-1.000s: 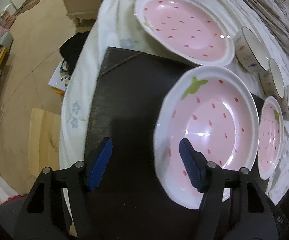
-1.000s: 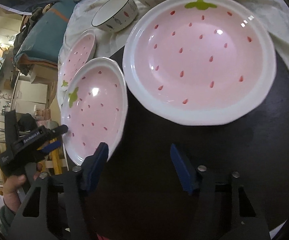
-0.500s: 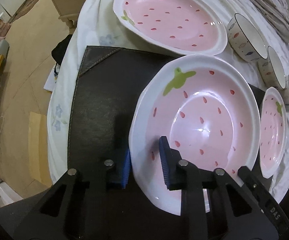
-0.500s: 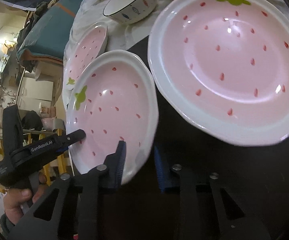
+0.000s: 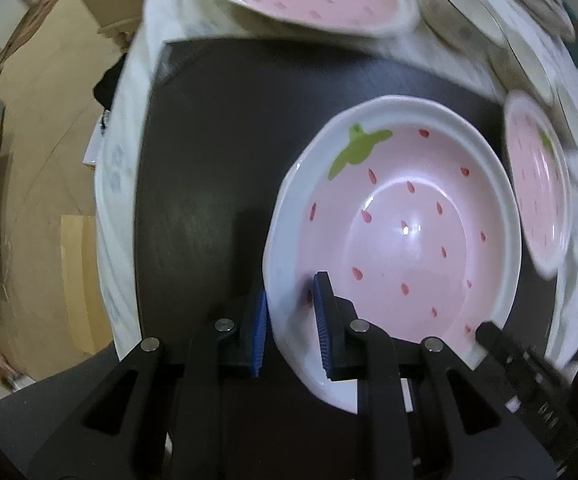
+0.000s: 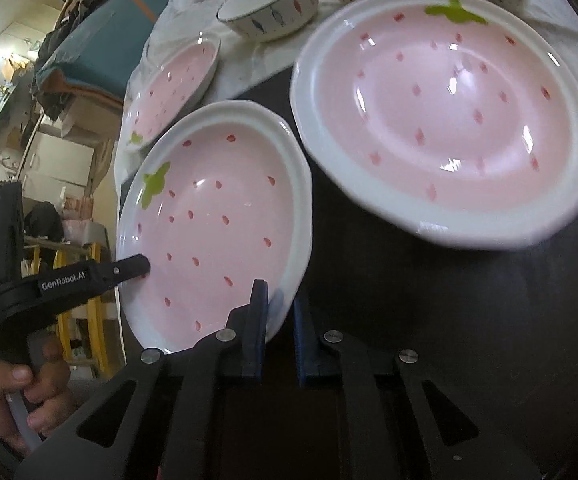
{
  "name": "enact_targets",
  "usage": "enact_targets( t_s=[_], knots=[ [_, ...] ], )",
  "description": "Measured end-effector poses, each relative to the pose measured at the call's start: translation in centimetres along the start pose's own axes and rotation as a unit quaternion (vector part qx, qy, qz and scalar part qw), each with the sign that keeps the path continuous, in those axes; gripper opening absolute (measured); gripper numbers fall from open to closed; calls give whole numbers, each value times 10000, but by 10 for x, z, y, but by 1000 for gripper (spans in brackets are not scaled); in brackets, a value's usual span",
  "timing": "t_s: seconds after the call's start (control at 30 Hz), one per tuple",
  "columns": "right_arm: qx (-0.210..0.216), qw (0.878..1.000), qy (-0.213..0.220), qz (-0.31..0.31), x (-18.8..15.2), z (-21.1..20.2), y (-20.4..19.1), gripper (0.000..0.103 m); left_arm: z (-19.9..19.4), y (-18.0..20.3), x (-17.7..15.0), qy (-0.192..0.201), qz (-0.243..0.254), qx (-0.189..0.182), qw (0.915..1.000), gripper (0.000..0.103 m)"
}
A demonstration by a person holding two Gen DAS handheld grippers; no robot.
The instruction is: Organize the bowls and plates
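Note:
A medium pink strawberry plate [image 5: 405,232] with a white rim lies over a dark mat [image 5: 209,160]. My left gripper [image 5: 292,296] is closing its blue pads on the plate's near-left rim, one pad inside and one outside. My right gripper [image 6: 279,296] is shut on the opposite rim of the same plate [image 6: 217,216]. Its black finger [image 5: 489,332] shows at that plate's lower right edge. The left gripper's finger [image 6: 133,268] reaches in over the plate's left side. The plate looks sharp while its surroundings are blurred.
A large strawberry plate [image 6: 449,112] lies beyond on the mat [image 6: 449,320] and the white cloth. A small strawberry plate [image 6: 177,80] and several patterned white bowls [image 6: 269,8] stand near the table's edge. A person's hand [image 6: 21,384] holds the left gripper. Floor shows at left.
Both grippers went from wide open beside the medium plate to closed on its opposite rims. The surroundings now blur past while the plate keeps its place between the pads.

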State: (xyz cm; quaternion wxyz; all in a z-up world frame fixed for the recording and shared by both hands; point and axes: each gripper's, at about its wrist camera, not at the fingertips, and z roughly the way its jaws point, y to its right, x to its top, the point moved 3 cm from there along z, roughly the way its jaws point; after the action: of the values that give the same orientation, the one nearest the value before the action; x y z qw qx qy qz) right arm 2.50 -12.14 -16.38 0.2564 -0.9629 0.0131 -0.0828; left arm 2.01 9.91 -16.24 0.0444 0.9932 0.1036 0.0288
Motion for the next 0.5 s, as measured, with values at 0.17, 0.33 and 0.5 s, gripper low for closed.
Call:
enact_targets(
  t_s=[0.17, 0.33, 0.5],
  knots=[
    [108, 9993, -278, 221, -29, -15, 19, 13, 1, 10, -12, -46, 229, 40, 9997, 20],
    [157, 9992, -243, 274, -33, -21, 23, 12, 2, 11, -3, 41, 151, 117, 9998, 21],
    [143, 9992, -157, 332, -28, -23, 27, 12, 4, 16, 9, 139, 66, 165, 9997, 22]
  ],
)
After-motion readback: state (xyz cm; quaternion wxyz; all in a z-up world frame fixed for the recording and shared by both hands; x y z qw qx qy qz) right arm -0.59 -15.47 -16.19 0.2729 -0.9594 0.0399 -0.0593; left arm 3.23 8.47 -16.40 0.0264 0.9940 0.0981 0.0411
